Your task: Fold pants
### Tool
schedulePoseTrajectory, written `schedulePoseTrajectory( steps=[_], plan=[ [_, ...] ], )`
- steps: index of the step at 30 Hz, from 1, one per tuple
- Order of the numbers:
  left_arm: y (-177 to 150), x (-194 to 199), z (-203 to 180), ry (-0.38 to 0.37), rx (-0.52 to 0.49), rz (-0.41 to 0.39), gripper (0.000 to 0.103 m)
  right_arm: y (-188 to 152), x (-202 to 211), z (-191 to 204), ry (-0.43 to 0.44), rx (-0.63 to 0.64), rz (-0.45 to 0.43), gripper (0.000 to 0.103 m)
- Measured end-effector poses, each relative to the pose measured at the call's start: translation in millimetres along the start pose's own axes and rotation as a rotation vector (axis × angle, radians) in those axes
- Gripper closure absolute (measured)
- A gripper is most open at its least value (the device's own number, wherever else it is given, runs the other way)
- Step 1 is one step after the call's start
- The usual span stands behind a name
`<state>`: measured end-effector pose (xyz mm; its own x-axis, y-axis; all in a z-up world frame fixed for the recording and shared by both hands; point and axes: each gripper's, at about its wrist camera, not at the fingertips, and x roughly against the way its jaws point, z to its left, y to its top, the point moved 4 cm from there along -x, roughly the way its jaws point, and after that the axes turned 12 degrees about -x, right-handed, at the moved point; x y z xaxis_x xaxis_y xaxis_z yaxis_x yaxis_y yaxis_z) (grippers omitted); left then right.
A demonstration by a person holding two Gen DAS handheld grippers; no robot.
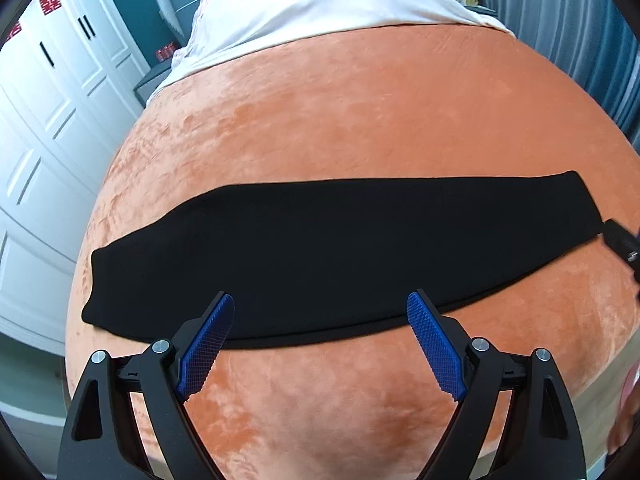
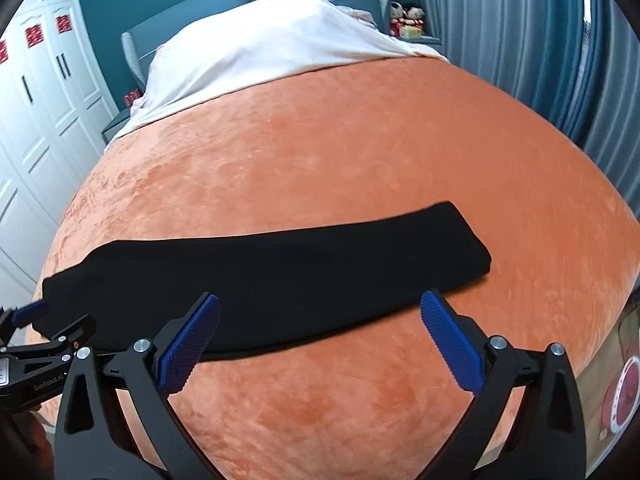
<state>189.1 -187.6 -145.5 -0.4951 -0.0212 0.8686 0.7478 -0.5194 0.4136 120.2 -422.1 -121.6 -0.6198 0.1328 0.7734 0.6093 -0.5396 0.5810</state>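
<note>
Black pants lie flat as a long folded strip across the orange bedspread, running left to right. They also show in the right wrist view. My left gripper is open and empty, its blue pads just above the strip's near edge. My right gripper is open and empty over the near edge toward the strip's right end. The left gripper's body shows at the left edge of the right wrist view. Part of the right gripper shows by the pants' right end.
A white duvet covers the head of the bed. White wardrobe doors stand at the left. Blue curtains hang at the right. A nightstand with dolls stands by the headboard.
</note>
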Motion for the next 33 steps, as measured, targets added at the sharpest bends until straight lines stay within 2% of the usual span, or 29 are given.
schedulePoseTrajectory(
  steps=[2, 4, 9, 14, 18, 20, 26, 28, 29, 30, 31, 32, 33],
  plan=[
    [-3.1, -3.9, 2.9, -0.003, -0.001, 0.005, 0.017, 3.5, -5.4, -10.0, -0.011, -0.01, 0.003, 0.005],
    [-6.5, -6.1, 3.6, -0.022, -0.004, 0.003, 0.017, 12.3, -18.5, -36.2, -0.075, -0.037, -0.006, 0.005],
    [-13.5, -16.1, 5.2, -0.028, -0.011, 0.018, 0.017, 35.6, -65.4, -113.3, -0.197, -0.121, 0.049, 0.005],
    [-16.6, -26.2, 2.4, -0.023, -0.02, 0.037, 0.017, 53.6, -121.6, -160.6, -0.271, -0.103, 0.125, 0.005],
    [-19.2, -31.7, 1.9, -0.036, -0.01, 0.051, 0.017, 59.8, -156.6, -177.6, -0.264, -0.097, 0.177, 0.005],
    [-20.9, -34.6, 2.2, -0.034, -0.011, 0.058, 0.017, 60.6, -168.0, -181.2, -0.23, -0.11, 0.201, 0.005],
    [-25.6, -43.5, 6.6, -0.015, -0.013, 0.081, 0.017, 53.2, -188.2, -169.9, -0.162, -0.065, 0.254, 0.006],
    [-27.4, -45.5, 8.6, -0.013, -0.012, 0.087, 0.017, 52.9, -186.4, -163.3, -0.138, -0.059, 0.257, 0.025],
    [-28.8, -46.4, 10.1, -0.014, -0.008, 0.09, 0.017, 52.4, -185.2, -159.5, -0.133, -0.058, 0.258, 0.028],
    [-30.2, -46.7, 11.4, -0.019, -0.005, 0.092, 0.017, 52.5, -184.6, -157.2, -0.127, -0.056, 0.262, 0.037],
    [-31.3, -46.8, 12.6, -0.021, -0.002, 0.093, 0.017, 52.0, -182.7, -153.4, -0.109, -0.059, 0.268, 0.048],
    [-32.6, -46.5, 14.2, -0.02, 0.0, 0.094, 0.017, 51.0, -180.7, -149.7, -0.091, -0.062, 0.276, 0.056],
    [-34.2, -45.7, 15.8, -0.022, 0.003, 0.094, 0.017, 50.3, -178.4, -146.0, -0.083, -0.063, 0.281, 0.072]
  ],
)
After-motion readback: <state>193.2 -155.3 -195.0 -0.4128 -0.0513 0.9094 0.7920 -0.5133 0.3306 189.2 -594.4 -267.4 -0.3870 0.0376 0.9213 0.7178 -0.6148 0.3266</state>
